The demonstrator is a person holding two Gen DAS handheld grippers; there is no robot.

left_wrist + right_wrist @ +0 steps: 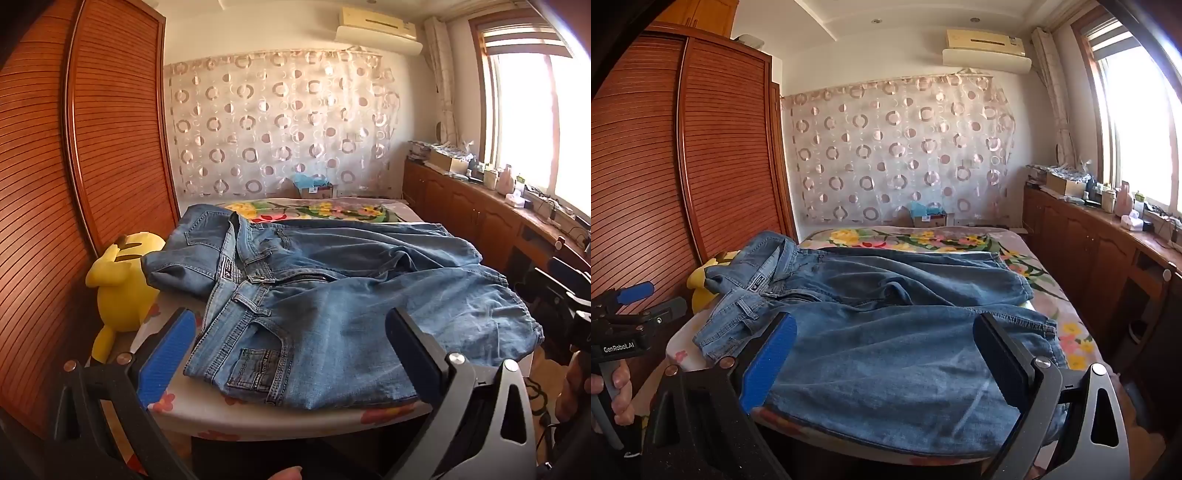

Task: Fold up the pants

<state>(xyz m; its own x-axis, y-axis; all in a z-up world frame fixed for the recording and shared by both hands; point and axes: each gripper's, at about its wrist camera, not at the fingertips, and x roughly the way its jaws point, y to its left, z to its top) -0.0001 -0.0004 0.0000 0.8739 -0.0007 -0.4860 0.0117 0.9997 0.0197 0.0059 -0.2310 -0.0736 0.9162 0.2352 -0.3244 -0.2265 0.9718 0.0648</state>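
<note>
A pair of blue jeans lies spread on the bed, waistband to the left, both legs running right; it also shows in the right wrist view. My left gripper is open and empty, hovering over the waistband and front pocket at the bed's near edge. My right gripper is open and empty, above the near trouser leg. The left gripper shows at the far left of the right wrist view, held in a hand.
A yellow plush toy sits at the bed's left edge beside a wooden slatted wardrobe. The floral bedsheet extends to the back. A wooden cabinet with clutter runs along the right under the window.
</note>
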